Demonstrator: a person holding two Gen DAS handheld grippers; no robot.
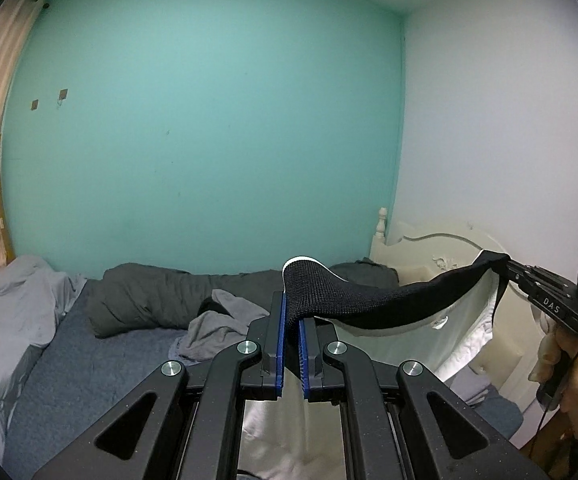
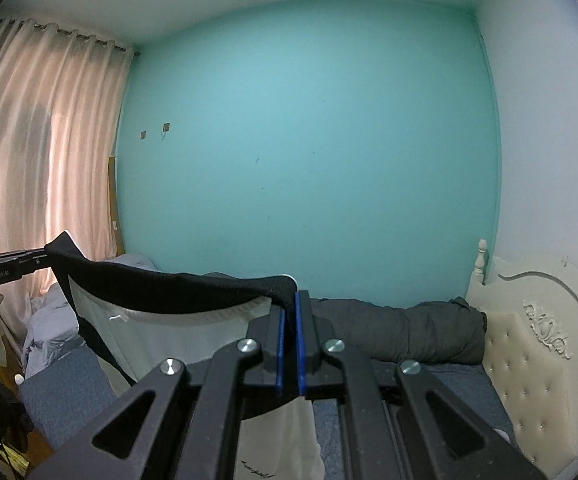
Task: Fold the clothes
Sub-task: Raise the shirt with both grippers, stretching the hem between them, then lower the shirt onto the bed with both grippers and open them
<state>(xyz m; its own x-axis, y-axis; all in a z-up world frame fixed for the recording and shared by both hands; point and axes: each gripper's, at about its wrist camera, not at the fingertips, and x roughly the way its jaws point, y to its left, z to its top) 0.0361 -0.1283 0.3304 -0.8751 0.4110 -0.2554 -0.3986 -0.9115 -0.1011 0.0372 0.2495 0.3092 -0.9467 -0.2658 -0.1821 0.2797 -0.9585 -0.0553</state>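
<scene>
Closest to my left camera, the left gripper (image 1: 293,312) is pinched tight on one end of the black knit collar band of a white shirt (image 1: 389,344), its blue pads (image 1: 282,344) pressed against the fabric. From my right camera I see the same at the other end: the right gripper (image 2: 289,312) is clamped on the band, with the shirt (image 2: 161,340) hanging below it. Between the two grippers the black band runs nearly taut, sagging a little, and the white body of the shirt drops down from it in the air above the bed (image 1: 89,368). To the side in the left view, a hand (image 1: 569,364) grips the handle of the right gripper. Beyond the shirt, a crumpled grey cloth (image 1: 217,328) lies on the blue-grey bed cover, with a dark grey rolled blanket (image 1: 145,300) behind it along the teal wall (image 1: 209,140). A cream headboard (image 2: 537,340) stands at the right end of the bed, and pale pink curtains (image 2: 41,152) hang on the left.
</scene>
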